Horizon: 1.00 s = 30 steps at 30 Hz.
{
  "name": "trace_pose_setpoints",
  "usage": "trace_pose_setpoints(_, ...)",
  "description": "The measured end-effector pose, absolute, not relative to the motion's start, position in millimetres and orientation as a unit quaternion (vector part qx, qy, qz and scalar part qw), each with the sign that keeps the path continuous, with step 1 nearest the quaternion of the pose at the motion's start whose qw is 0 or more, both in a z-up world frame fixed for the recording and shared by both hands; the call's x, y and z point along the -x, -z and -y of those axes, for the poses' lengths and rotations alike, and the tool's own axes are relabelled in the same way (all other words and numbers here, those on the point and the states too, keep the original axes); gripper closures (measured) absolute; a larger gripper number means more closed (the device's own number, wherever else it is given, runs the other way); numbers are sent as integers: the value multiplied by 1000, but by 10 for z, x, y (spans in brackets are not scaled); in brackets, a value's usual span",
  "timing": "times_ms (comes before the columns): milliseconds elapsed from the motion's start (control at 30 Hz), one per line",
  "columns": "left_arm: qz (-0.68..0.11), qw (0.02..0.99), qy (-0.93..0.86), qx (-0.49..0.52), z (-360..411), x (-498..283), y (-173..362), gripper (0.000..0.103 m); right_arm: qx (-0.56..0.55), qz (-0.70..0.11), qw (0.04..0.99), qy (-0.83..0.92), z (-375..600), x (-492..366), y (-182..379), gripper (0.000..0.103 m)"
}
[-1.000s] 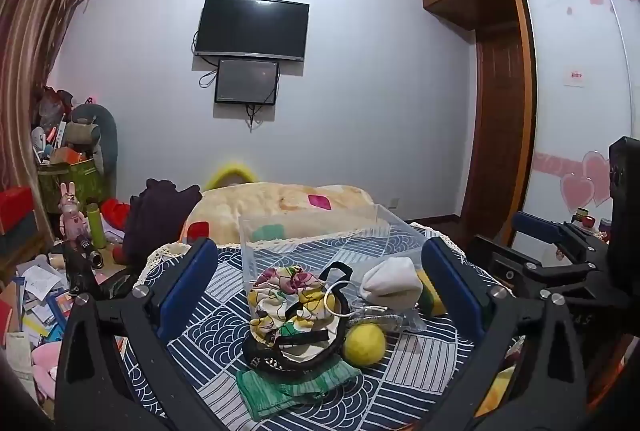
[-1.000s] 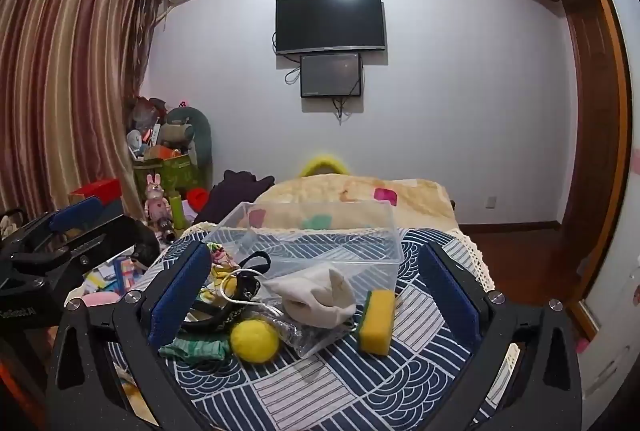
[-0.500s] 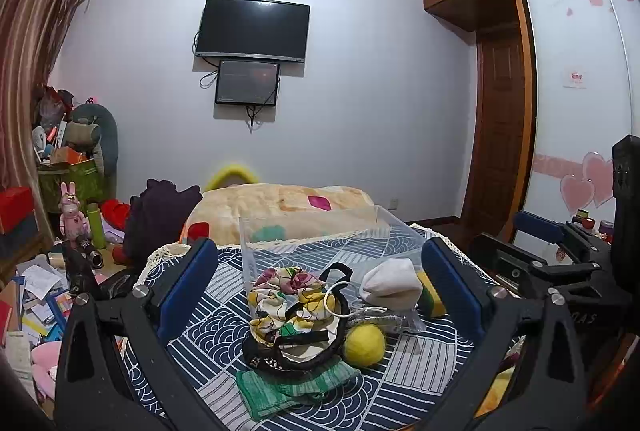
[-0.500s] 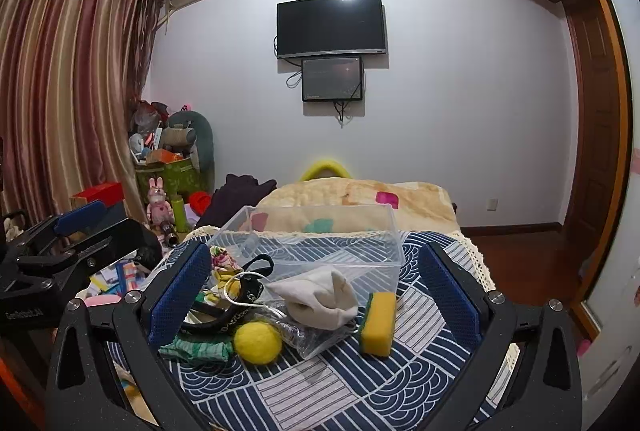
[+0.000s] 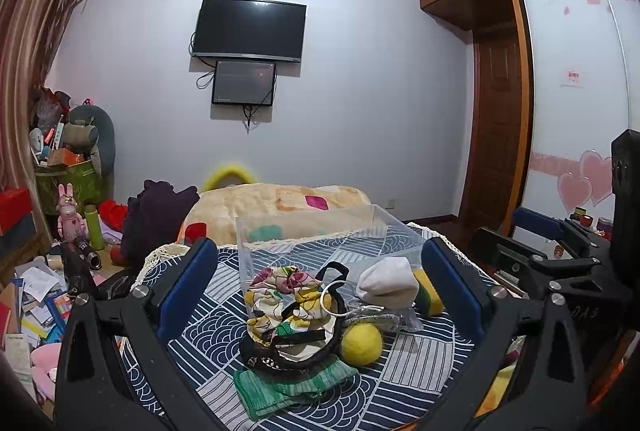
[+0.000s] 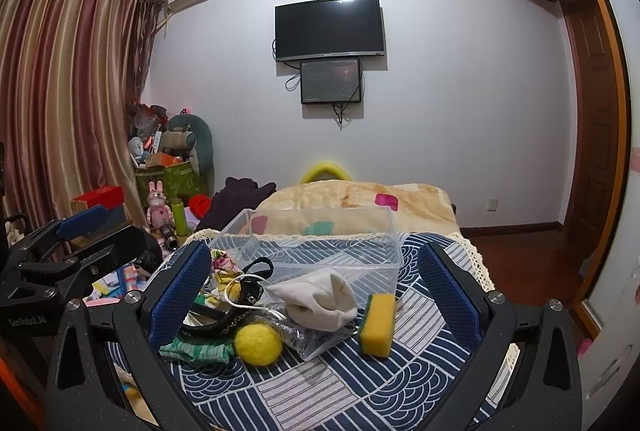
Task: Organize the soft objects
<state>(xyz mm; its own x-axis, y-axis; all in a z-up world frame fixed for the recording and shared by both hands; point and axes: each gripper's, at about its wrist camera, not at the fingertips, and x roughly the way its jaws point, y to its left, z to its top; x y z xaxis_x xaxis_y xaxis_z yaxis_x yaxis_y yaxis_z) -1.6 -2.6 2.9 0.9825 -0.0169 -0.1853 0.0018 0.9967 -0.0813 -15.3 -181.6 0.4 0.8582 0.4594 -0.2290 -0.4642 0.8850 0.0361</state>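
Note:
A pile of soft things lies on a blue patterned cloth before a clear plastic bin (image 6: pixel 320 243) (image 5: pixel 320 235). It holds a floral cloth with black straps (image 5: pixel 288 307), a green knit cloth (image 5: pixel 280 387) (image 6: pixel 196 349), a yellow ball (image 5: pixel 360 343) (image 6: pixel 258 345), a white sock (image 5: pixel 386 279) (image 6: pixel 316 297) and a yellow sponge (image 6: pixel 378 323) (image 5: pixel 428 291). My left gripper (image 5: pixel 320 283) is open and empty, held above the pile. My right gripper (image 6: pixel 316 295) is open and empty too.
The clothed table (image 6: pixel 320 391) ends at a lace edge behind the bin. A bed with a beige blanket (image 6: pixel 360 195) lies beyond. Clutter and boxes (image 5: pixel 32 283) fill the floor at the left. A wardrobe (image 5: pixel 560 111) stands at the right.
Both views have shifted very slightly, the right wrist view a little forward and down. Nothing on the table has moved and both grippers stay open.

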Motion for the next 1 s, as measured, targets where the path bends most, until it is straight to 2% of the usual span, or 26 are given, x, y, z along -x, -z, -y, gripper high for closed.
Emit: trace_pose_setpoints(1000,-92,995,7,44,44,21,-35,0,8,-116,963,-242,1796,173,-25,0)
